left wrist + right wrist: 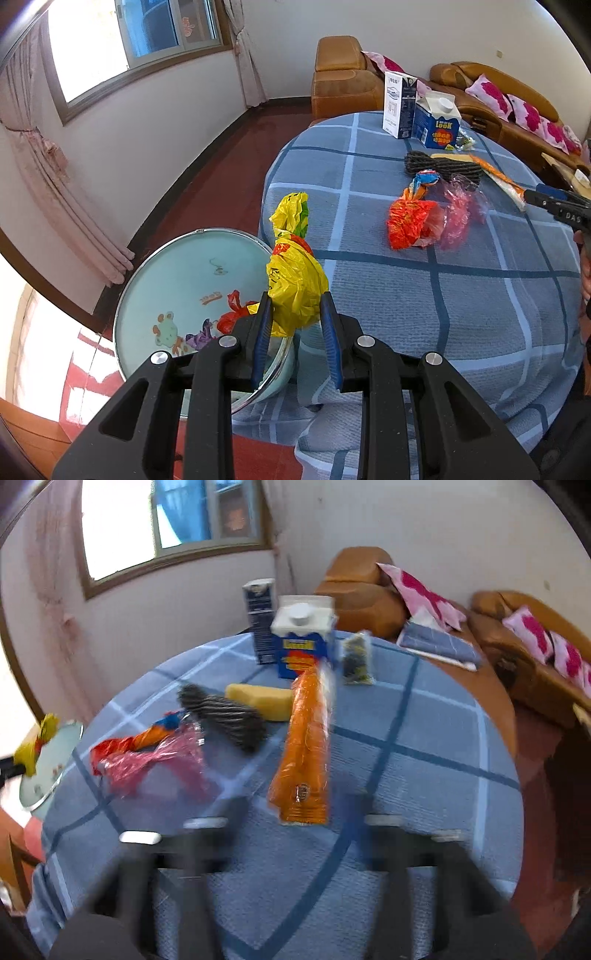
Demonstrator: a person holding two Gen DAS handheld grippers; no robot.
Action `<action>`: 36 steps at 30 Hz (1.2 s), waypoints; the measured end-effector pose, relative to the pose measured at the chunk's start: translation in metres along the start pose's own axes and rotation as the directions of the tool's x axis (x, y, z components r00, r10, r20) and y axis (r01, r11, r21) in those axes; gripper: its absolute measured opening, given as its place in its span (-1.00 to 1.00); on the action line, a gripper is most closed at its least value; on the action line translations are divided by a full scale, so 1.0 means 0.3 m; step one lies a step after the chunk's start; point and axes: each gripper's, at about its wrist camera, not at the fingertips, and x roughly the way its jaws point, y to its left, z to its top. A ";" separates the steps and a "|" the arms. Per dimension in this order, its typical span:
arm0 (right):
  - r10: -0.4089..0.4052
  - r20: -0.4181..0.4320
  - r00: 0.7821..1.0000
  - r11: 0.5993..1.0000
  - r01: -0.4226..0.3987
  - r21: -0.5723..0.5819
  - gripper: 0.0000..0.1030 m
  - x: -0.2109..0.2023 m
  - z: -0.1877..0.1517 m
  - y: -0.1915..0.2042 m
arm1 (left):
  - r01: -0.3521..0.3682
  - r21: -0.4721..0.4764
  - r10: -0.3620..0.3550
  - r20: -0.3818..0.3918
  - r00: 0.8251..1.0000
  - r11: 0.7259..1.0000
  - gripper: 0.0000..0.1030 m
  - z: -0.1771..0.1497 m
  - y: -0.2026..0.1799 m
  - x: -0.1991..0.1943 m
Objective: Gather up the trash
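Observation:
My left gripper [295,317] is shut on a crumpled yellow plastic bag [295,280], held at the table's left edge beside a pale blue basin [177,280]. The basin holds red and purple scraps. On the checked cloth lie a red wrapper [410,223], pink cellophane [458,210], black mesh [443,166] and a long orange wrapper [303,746]. My right gripper [295,812] is blurred and open, its fingers standing either side of the orange wrapper's near end without touching it. It also shows at the right edge as the right gripper [554,206].
A blue milk carton [303,642], a tall dark box [260,624], a yellow sponge [258,698] and a small packet [356,661] stand at the table's far side. An orange sofa [343,85] with pink cushions runs behind. Red floor lies left of the table.

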 end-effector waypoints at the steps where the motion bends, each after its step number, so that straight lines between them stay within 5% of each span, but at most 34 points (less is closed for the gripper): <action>1: -0.003 -0.004 1.000 1.000 0.003 -0.004 0.25 0.004 0.000 0.002 | 0.001 0.000 -0.001 -0.002 1.000 1.000 -0.49 -0.002 0.001 0.002; 10: -0.128 -0.142 0.981 0.992 0.128 -0.015 0.24 0.138 -0.005 -0.022 | 0.003 -0.008 -0.004 -0.016 1.000 1.000 -0.49 -0.007 0.016 0.023; 17: -0.427 -0.117 0.897 0.904 0.428 -0.019 0.20 0.061 -0.006 -0.296 | 0.015 -0.002 -0.015 -0.017 1.000 1.000 -0.49 -0.008 0.006 0.026; 20: -0.451 -0.101 0.887 0.888 0.457 0.055 0.20 0.016 -0.002 -0.378 | 0.010 -0.002 -0.010 -0.013 1.000 1.000 -0.49 -0.006 0.007 0.021; 25: -0.294 -0.037 0.955 0.907 0.290 0.305 0.20 -0.029 -0.012 -0.424 | 0.004 -0.006 -0.004 -0.012 1.000 1.000 -0.49 -0.005 0.012 0.020; 29: -0.204 -0.018 0.979 0.840 0.184 0.510 0.19 0.014 0.005 -0.464 | 0.012 -0.003 -0.012 -0.014 1.000 1.000 -0.49 -0.007 0.010 0.022; 36: -0.165 -0.134 0.977 0.871 0.208 0.446 -0.61 0.138 0.012 -0.393 | 0.017 -0.010 -0.017 -0.009 1.000 1.000 -0.49 -0.009 0.021 0.017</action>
